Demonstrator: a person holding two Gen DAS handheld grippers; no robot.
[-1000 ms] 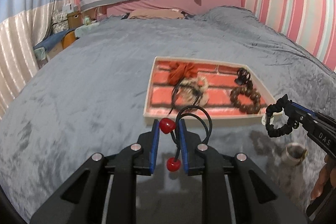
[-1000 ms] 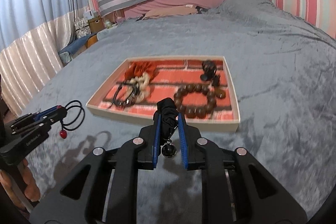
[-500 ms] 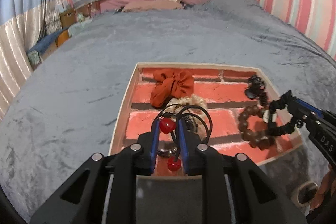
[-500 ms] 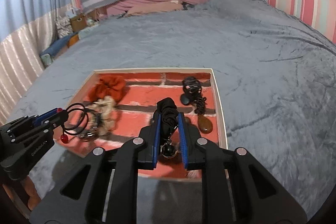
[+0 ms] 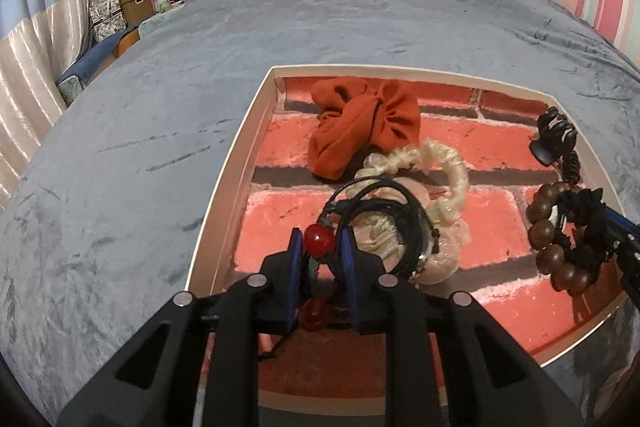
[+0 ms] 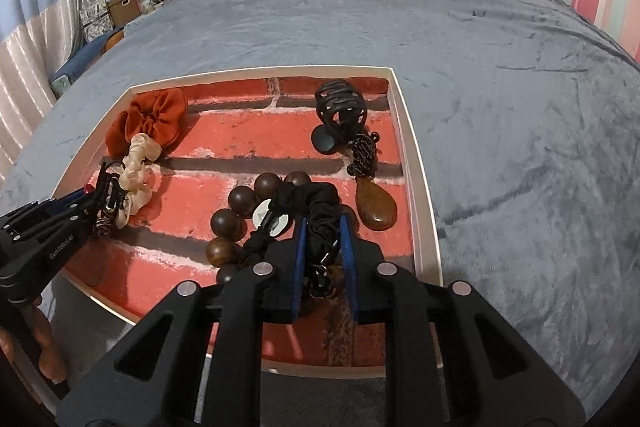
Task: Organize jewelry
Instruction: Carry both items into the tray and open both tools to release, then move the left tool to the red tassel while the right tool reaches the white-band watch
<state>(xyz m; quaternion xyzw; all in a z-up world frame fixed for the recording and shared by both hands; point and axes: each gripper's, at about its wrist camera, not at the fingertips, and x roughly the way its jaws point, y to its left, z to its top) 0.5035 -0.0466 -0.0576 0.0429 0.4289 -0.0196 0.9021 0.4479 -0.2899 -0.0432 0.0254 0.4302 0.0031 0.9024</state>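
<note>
A shallow white-rimmed tray [image 5: 240,163] [image 6: 416,163] with a red brick-pattern floor lies on the grey bed. My left gripper [image 5: 320,241] is shut on a black cord hair tie with red beads [image 5: 319,238], low over the tray's left part, above a cream scrunchie [image 5: 448,167]. My right gripper [image 6: 325,223] is shut on a black scrunchie [image 6: 320,203], low over a brown wooden bead bracelet [image 6: 228,223] in the tray's right part. The right gripper also shows at the left wrist view's right edge [image 5: 600,227].
An orange scrunchie [image 5: 360,123] [image 6: 152,119] lies at the tray's far left. A black claw clip [image 6: 340,107] and a brown pendant [image 6: 376,207] lie at its far right. The grey bedspread [image 6: 520,107] surrounds the tray; pillows lie at the back.
Both grippers have moved forward and down, from in front of the tray to low over its floor, each still holding its hair tie.
</note>
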